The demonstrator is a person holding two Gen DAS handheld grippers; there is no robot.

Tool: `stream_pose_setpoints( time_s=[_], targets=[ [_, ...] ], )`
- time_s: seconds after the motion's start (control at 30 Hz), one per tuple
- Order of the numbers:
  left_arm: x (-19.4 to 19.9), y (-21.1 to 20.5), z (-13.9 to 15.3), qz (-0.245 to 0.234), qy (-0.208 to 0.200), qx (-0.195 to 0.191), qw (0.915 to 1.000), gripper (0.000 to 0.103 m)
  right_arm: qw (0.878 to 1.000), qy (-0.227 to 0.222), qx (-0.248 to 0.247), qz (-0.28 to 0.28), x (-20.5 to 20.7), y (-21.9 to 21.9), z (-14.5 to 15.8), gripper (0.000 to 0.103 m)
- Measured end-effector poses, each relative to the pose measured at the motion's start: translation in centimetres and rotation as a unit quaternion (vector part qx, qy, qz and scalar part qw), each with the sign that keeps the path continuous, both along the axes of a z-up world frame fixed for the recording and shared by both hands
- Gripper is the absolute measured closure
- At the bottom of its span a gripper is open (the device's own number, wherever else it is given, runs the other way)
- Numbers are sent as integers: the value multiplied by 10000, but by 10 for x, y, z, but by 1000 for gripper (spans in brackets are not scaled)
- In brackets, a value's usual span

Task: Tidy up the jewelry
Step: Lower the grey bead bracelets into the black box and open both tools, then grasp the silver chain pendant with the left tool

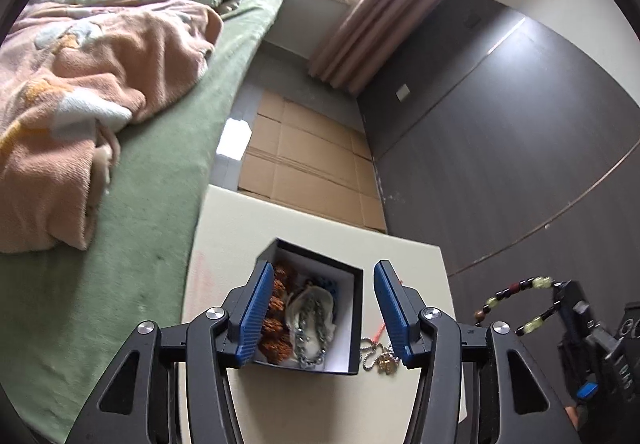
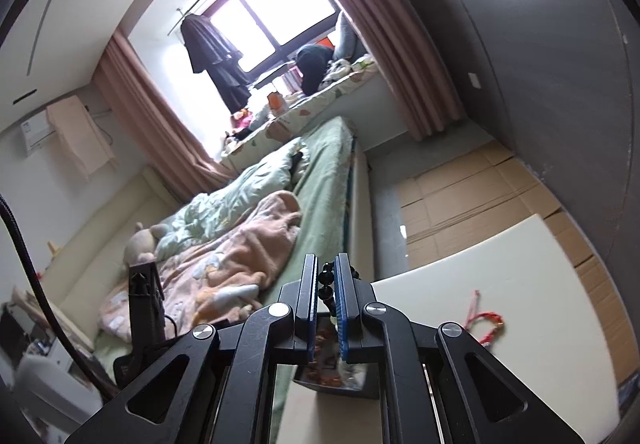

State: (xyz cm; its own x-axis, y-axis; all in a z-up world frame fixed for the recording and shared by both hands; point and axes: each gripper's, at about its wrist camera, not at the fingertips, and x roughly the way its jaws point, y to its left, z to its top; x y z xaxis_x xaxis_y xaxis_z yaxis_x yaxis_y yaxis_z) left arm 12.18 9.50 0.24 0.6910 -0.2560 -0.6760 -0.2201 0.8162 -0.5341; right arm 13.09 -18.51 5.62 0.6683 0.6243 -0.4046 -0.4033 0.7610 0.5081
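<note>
Two claws | left gripper (image 1: 324,314) half open, empty, above box (image 1: 356,324), contents partly hidden | right gripper (image 2: 322,304) pinches bead bracelet (image 2: 326,286), lower frame centre

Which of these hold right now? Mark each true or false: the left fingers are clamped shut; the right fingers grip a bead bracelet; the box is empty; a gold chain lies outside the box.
1. The left gripper has its fingers clamped shut. False: they stand apart, nothing between the pads.
2. The right gripper grips a bead bracelet. True.
3. The black box is empty. False: it holds a silver chain and brown beads.
4. A gold chain lies outside the box. True: on the white pad.
</note>
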Motion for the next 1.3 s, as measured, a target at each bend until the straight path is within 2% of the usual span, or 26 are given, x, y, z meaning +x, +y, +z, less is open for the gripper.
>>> stream_pose_setpoints(
  time_s=[0.4,0.43,0.47,0.53,0.63,0.77,0.97,1.3],
  targets=[
    [-3,28,-1,310,16,-159,9994,49,9979,479,-216,379,24,62,-50,93],
    [-3,29,-1,321,20,-169,9993,49,9972,556,-207,452,26,66,-55,89],
    [-4,30,-2,329,22,-177,9993,49,9954,713,-224,594,30,71,-61,76],
    [-4,30,-2,329,30,-169,9993,49,9929,937,-265,681,34,73,-68,59],
    [-5,27,-3,304,47,-175,9994,49,9941,957,-162,492,33,58,-70,47],
    [-4,14,-3,147,46,-145,9998,49,9938,1082,62,262,32,28,-69,45],
    [2,-20,-2,-291,-28,-16,9996,49,9931,1160,-146,-131,26,-1,-70,45],
    [8,-90,-9,-1029,-31,320,9942,49,9852,1580,-324,-583,22,-39,-84,45]
  ],
)
